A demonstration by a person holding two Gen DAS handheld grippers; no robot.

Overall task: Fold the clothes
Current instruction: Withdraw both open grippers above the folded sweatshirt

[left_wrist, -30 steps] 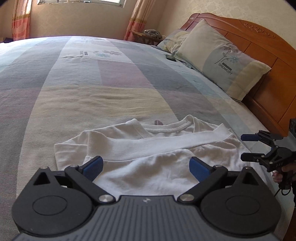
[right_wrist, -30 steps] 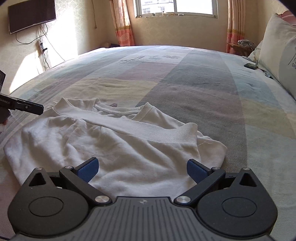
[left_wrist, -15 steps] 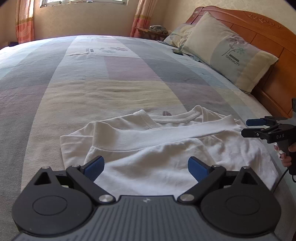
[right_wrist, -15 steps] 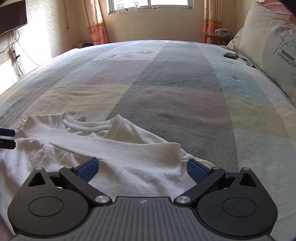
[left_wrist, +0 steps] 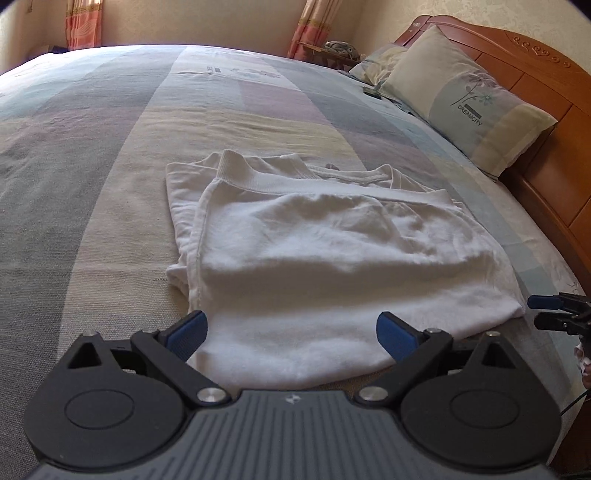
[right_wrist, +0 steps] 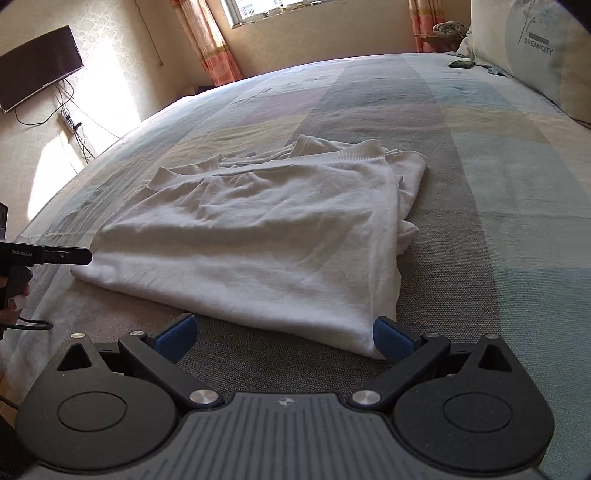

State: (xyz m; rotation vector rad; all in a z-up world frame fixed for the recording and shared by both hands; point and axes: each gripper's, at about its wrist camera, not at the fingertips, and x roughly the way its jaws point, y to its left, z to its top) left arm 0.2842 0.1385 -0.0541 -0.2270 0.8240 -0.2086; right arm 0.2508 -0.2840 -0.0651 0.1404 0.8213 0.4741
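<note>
In the left wrist view, the left gripper (left_wrist: 291, 332) sits nearest the camera with its jaws spread wide and nothing between them; its blue pads (left_wrist: 186, 329) frame the near edge of the white shirt (left_wrist: 332, 251). The right wrist view shows the right gripper (right_wrist: 282, 334) likewise spread wide and empty, its right pad (right_wrist: 391, 338) just beside the shirt's near right corner. The shirt lies folded on the bedspread (left_wrist: 92, 206), ribbed hem band across the top layer and neckline at the far end. Only the left wrist view shows the wooden headboard (left_wrist: 546, 85) at far right and the right gripper's tips at the right edge, just off the shirt's corner. Only the right wrist view shows the left gripper as a dark bar at the left edge, with a hand (right_wrist: 13, 291) partly visible below it, plus a wall-mounted television (right_wrist: 38, 66), dangling cables and a window (right_wrist: 280, 11) on the far wall. Both views show the patchwork-coloured bedspread, a pillow (left_wrist: 469, 99) printed "DREAMCITY", a small dark object (right_wrist: 460, 64) lying on the bed near the pillow, and orange-pink curtains (right_wrist: 207, 40) at the far wall.
</note>
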